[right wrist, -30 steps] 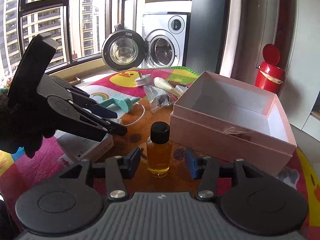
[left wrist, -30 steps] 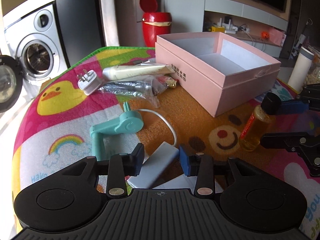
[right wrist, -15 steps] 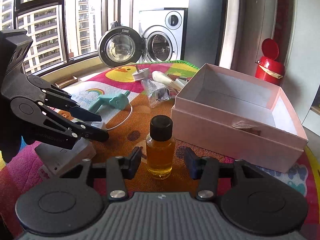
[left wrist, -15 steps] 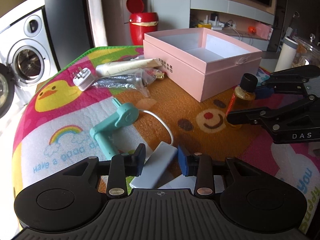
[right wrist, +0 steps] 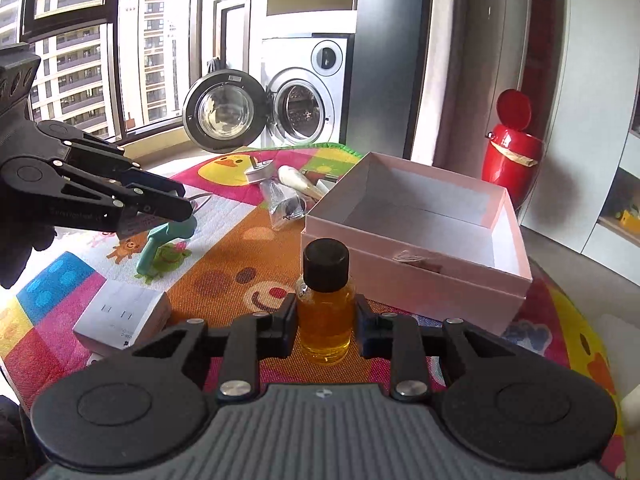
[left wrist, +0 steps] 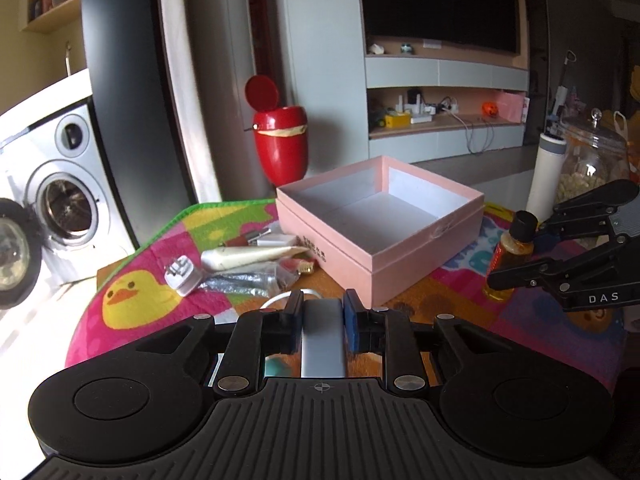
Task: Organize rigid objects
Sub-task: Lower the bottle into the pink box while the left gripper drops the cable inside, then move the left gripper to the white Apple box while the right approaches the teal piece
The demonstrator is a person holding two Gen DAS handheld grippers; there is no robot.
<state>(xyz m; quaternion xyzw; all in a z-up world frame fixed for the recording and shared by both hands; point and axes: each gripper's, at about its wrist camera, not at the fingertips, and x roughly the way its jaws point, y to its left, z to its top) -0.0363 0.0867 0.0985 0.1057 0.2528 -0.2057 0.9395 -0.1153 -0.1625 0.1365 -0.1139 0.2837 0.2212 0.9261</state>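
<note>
My left gripper (left wrist: pixel 322 316) is shut on a silver-white power bank (left wrist: pixel 322 340) and holds it raised above the mat. My right gripper (right wrist: pixel 326 316) is shut on a small amber bottle (right wrist: pixel 326 316) with a black cap, held upright above the mat; the bottle also shows in the left wrist view (left wrist: pixel 508 252). An open, empty pink box (left wrist: pixel 380 220) stands on the mat ahead of both grippers; it also shows in the right wrist view (right wrist: pixel 420 232). The left gripper shows in the right wrist view (right wrist: pixel 180 204) at the left.
On the colourful play mat (right wrist: pixel 248 248) lie a white plug adapter (left wrist: pixel 182 280), a cream tube (left wrist: pixel 252 258), a clear packet (left wrist: pixel 244 282), a teal handheld fan (right wrist: pixel 164 240) and a white box (right wrist: pixel 120 314). A red bin (left wrist: pixel 280 148) and a washing machine (right wrist: pixel 304 108) stand beyond.
My left gripper closed on the power bank and lifted it. My right gripper closed on the amber bottle and raised it; both views tilted up toward the pink box.
</note>
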